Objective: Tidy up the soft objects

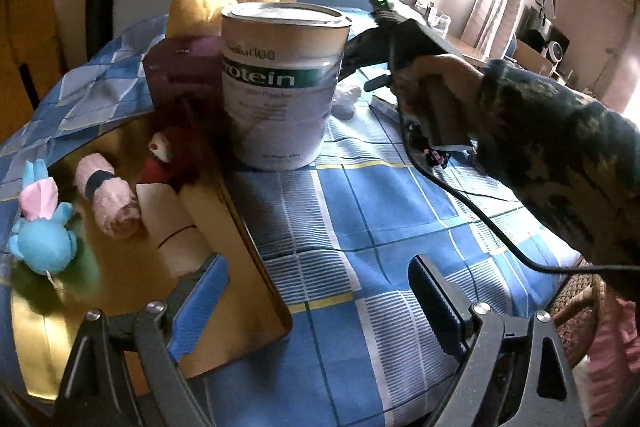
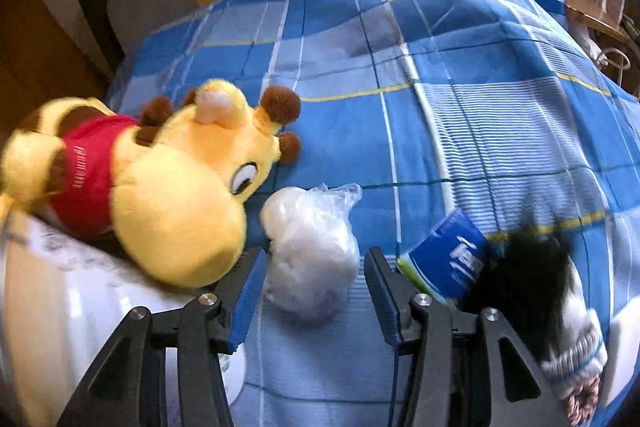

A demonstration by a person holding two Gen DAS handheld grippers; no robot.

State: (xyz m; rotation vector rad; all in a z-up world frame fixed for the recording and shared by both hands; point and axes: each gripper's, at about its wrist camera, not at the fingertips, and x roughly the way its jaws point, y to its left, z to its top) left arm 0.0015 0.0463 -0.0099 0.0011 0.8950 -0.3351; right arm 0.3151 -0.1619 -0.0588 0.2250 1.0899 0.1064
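Thin crinkled plastic wraps the white stuffing in the bag lying on the blue checked bedspread, directly between the spread fingers of the right gripper and touching neither; left of those fingers a yellow plush giraffe leans on a white tin, right of them sit a blue tissue pack and a black furry toy. It looks light, squashy and slippery; I would pinch its fat middle, not the loose knotted top. The left gripper gapes empty.
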